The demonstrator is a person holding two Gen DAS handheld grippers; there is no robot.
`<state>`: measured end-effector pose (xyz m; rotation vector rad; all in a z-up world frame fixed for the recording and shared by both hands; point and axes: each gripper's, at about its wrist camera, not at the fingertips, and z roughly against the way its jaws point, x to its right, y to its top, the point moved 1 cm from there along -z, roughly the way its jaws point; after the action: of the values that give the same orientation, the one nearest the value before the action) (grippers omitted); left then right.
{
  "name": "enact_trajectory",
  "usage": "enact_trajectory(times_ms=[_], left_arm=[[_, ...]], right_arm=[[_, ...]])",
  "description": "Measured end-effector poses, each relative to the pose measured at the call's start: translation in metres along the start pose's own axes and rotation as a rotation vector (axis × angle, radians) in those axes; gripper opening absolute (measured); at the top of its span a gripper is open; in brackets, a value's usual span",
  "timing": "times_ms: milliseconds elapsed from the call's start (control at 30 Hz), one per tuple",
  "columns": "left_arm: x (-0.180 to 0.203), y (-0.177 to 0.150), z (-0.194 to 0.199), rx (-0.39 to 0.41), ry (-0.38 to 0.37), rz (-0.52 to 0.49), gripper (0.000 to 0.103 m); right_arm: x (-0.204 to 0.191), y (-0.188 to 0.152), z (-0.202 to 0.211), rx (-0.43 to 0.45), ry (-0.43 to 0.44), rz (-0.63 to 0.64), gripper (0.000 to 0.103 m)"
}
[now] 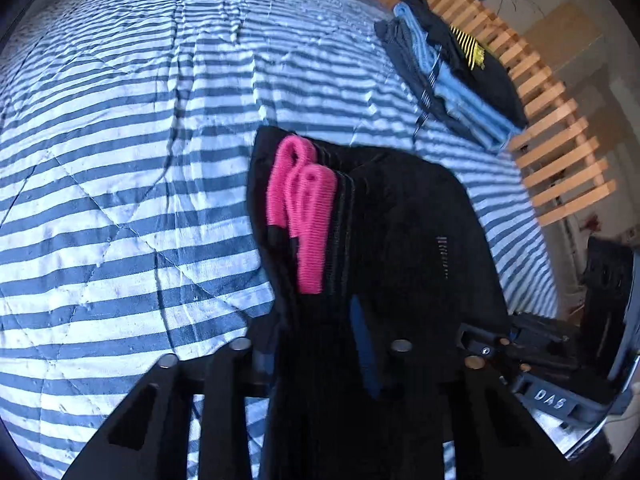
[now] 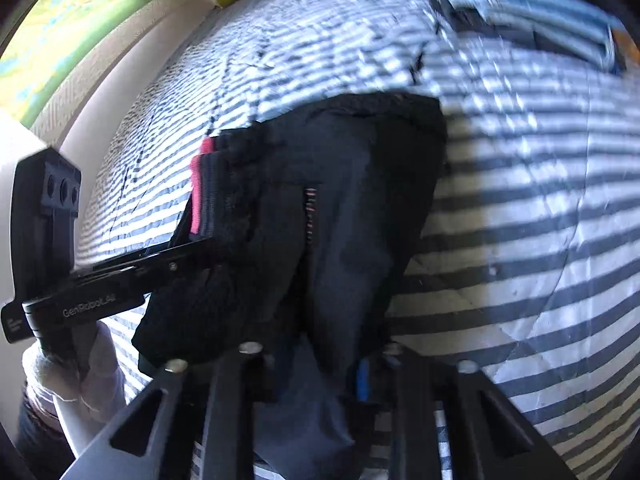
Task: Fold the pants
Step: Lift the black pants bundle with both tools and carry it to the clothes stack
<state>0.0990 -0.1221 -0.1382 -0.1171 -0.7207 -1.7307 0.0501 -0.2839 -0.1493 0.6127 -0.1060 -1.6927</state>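
Striped blue-and-white bedding fills both views, a slatted wooden frame at its far edge. Ahead of your jaws and off to the right, a pile of folded clothes — blue and black — sits on the quilt near the slats.

Directly ahead of both tools, the black pants lie doubled into a compact bundle, waistband uppermost, pink drawstring loops showing along its left side. By the look of it, most of the folding is done; what seems left is a last fold or carrying the bundle to the pile.

Your left gripper has its jaws drawn close on the near edge of the pants, dark cloth running down between the fingers. Your right gripper is likewise clamped on the pants — fabric fills the gap. Your gloved hand holding the left tool shows at the right view's lower left.
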Motion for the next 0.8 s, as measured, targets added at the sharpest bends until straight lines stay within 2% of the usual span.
enact_trajectory(times_ms=[67, 100, 167, 233, 267, 300, 367, 433, 533, 600, 700, 767, 800], left_arm=[[0.006, 0.005, 0.011, 0.008, -0.083, 0.018, 0.018], [0.013, 0.007, 0.015, 0.014, -0.088, -0.002, 0.018], [0.029, 0.010, 0.018, 0.031, -0.049, -0.057, 0.018], [0.035, 0.009, 0.010, 0.000, -0.023, -0.088, 0.020], [0.033, 0.009, 0.004, -0.019, 0.001, -0.083, 0.027], [0.031, 0.007, -0.002, -0.034, 0.018, -0.079, 0.044], [0.024, 0.002, -0.012, -0.058, 0.088, -0.087, 0.064], [0.019, -0.003, -0.023, -0.092, 0.147, -0.113, 0.068], [0.022, -0.003, -0.032, -0.110, 0.173, -0.176, 0.080], [0.025, -0.003, -0.039, -0.136, 0.147, -0.198, 0.099], [0.040, -0.007, -0.050, -0.166, 0.185, -0.262, 0.102], [0.044, -0.007, -0.049, -0.167, 0.147, -0.251, 0.102], [0.043, -0.004, -0.048, -0.158, 0.130, -0.227, 0.096]], right_arm=[[-0.010, 0.000, 0.014, 0.046, -0.028, 0.048, 0.011], [-0.016, 0.000, 0.022, 0.072, -0.051, 0.083, 0.011], [-0.025, 0.001, 0.032, 0.104, -0.108, 0.145, 0.011], [-0.023, 0.003, 0.033, 0.102, -0.127, 0.149, 0.011], [-0.019, 0.003, 0.030, 0.091, -0.135, 0.147, 0.011], [-0.015, 0.003, 0.026, 0.083, -0.138, 0.141, 0.011], [-0.006, 0.001, 0.019, 0.063, -0.140, 0.125, 0.012], [-0.001, 0.000, 0.016, 0.060, -0.145, 0.125, 0.014], [0.000, 0.000, 0.014, 0.053, -0.166, 0.143, 0.020], [0.004, -0.001, 0.012, 0.041, -0.164, 0.132, 0.022], [0.012, 0.001, 0.010, 0.029, -0.148, 0.107, 0.028], [0.020, 0.001, 0.008, 0.020, -0.135, 0.081, 0.032], [0.027, 0.002, 0.006, 0.014, -0.128, 0.060, 0.038]])
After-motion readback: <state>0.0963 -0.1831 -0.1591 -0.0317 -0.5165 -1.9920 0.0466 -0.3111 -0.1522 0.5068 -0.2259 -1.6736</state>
